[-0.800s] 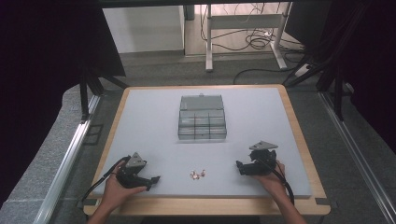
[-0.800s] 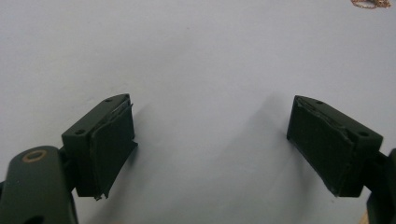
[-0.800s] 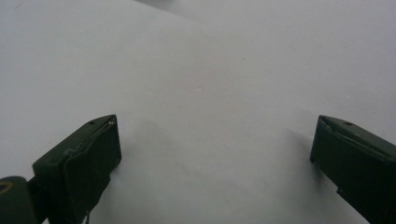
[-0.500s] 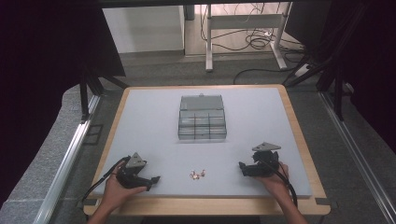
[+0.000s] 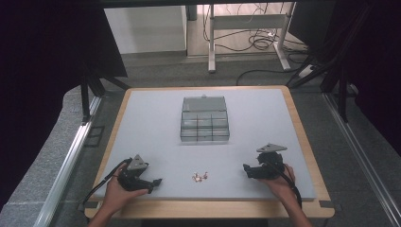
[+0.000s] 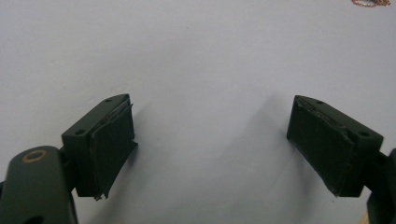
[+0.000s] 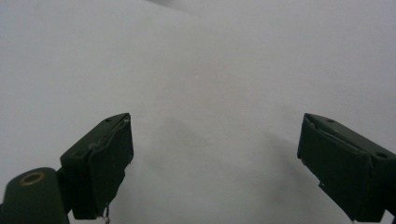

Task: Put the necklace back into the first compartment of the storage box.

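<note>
A small heap of copper-coloured bits [image 5: 200,177] lies near the front middle of the grey mat [image 5: 156,127]; its edge shows at the top right of the left gripper view [image 6: 370,2]. Behind it stands a clear compartment box [image 5: 204,120] with its lid up. My left gripper [image 5: 155,182] rests at the front left, pointing right, open with nothing between its pads [image 6: 108,144]. My right gripper [image 5: 246,169] sits at the front right, pointing left toward the bits, open and empty, with pads [image 7: 107,163] wide apart over bare mat.
The mat lies on a wooden table [image 5: 302,127] whose front edge is just under both hands. Black stands [image 5: 90,82] flank the table's far corners. Cables and a desk frame [image 5: 246,28] lie on the floor beyond.
The right gripper has drifted slightly back toward the front edge and to the right. The left gripper has stayed where it was.
</note>
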